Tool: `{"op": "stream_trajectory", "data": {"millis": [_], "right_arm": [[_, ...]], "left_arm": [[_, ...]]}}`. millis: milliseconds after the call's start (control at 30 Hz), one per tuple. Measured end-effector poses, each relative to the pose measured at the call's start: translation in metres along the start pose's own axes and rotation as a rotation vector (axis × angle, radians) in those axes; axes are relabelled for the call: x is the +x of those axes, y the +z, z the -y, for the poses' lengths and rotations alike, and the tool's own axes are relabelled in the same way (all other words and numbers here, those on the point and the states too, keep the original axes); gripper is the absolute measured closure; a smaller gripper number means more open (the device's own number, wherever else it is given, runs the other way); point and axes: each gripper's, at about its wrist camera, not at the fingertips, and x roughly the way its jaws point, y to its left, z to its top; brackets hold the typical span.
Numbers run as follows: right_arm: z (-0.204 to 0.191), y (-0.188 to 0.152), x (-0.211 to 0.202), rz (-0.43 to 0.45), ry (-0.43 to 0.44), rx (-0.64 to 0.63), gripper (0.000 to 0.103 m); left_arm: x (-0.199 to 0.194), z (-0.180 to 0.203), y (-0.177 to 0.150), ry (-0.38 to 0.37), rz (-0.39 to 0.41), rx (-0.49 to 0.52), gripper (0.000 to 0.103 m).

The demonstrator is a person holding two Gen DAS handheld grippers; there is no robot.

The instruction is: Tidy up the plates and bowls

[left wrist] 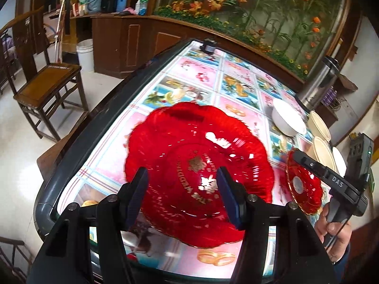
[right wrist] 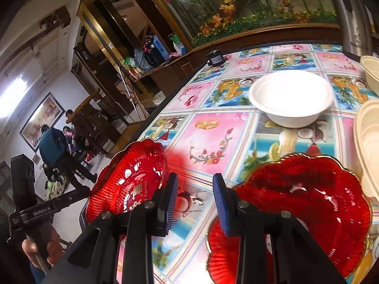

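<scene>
A large red scalloped plate (left wrist: 196, 165) with gold lettering lies face-up below my left gripper (left wrist: 183, 189). That gripper stands open: its left pad is over the plate's near-left rim and its right pad over the plate's middle, neither pressing. In the right wrist view this plate (right wrist: 128, 179) sits by the table's left edge. A second red plate (right wrist: 308, 201) lies under and to the right of my right gripper (right wrist: 195, 201). Its jaws are narrowly open, with only tablecloth between them. A white bowl (right wrist: 291, 97) stands farther back.
Cream bowls (right wrist: 369, 142) crowd the table's right side beside a steel urn (right wrist: 353, 19). A small black device (right wrist: 215, 58) sits at the far table edge. The dark table rim (left wrist: 94, 123) runs along the left, with a wooden chair (left wrist: 47, 82) beyond it. People stand far off.
</scene>
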Motion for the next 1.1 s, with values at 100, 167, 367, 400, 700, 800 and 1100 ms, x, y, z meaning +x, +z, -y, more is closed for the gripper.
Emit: {"op": "stream_trajectory", "data": {"millis": [100,167,367,400,700,800,1100], "right_arm": [[0.006,-0.003,-0.009,0.021,-0.009,0.011,0.071],[0.012,-0.004,-0.016,0.038,-0.009,0.022,0.071],[0.027,-0.017,-0.043,0.116,-0.031,0.047,0.071],[0.028,-0.018,-0.047,0.125,-0.035,0.047,0.071],[0.050,-0.045,-0.084,0.198,-0.082,0.079,0.070],[0.061,-0.051,-0.098,0.237,-0.072,0.123,0.069],[0.088,-0.061,-0.114,0.262,-0.061,0.232,0.066]], "left_arm": [[-0.002,0.009,-0.001,-0.013,0.000,0.024,0.045],[-0.003,0.017,-0.001,-0.029,0.001,0.041,0.045],[-0.005,0.045,-0.006,-0.067,0.003,0.109,0.045],[-0.005,0.049,-0.007,-0.073,0.001,0.121,0.045],[0.004,0.092,-0.021,-0.130,-0.035,0.215,0.045],[0.007,0.104,-0.023,-0.147,-0.048,0.238,0.045],[0.024,0.132,-0.020,-0.189,-0.086,0.259,0.045]]}}
